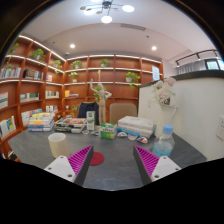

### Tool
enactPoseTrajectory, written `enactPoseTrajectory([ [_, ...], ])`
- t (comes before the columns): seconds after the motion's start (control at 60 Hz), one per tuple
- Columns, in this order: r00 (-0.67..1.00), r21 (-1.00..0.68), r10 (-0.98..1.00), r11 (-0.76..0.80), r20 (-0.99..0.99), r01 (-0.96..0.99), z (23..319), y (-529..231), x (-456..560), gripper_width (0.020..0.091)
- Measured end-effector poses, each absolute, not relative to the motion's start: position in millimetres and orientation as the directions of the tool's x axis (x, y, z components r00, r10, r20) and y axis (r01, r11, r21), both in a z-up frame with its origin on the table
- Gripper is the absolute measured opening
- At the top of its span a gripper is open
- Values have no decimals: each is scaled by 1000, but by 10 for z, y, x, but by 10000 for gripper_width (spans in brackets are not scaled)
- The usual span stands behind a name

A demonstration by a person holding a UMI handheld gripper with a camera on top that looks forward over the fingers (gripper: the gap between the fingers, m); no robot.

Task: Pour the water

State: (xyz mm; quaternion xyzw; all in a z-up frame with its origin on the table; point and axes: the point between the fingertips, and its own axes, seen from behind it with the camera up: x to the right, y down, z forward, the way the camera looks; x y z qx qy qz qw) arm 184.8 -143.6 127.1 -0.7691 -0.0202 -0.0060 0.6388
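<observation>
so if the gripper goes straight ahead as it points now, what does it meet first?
Probably the small red coaster on the grey table, just ahead between the open jaws of the gripper. Beyond it sits a green box. Depth is hard to judge.

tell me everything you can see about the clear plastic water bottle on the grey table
The clear plastic water bottle stands upright on the grey table, beyond the right finger of the open gripper and clear of both pads. Its body looks see-through with a pale bluish tint. A white tray-like box sits just behind and beside it. Nothing grips it; whether it is capped is too small to tell.
</observation>
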Motion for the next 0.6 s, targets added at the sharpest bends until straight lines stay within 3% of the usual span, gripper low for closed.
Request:
enactPoseTrajectory([
  [0.067,1000,-983,-27,-182,11,6,1152,-1516,2201,813],
  [0.267,980,-995,-199,-98,34,14,1250,-1539,3166,813],
  [0.6,983,-987,-178,-158,33,4,890,-943,3572,799],
])
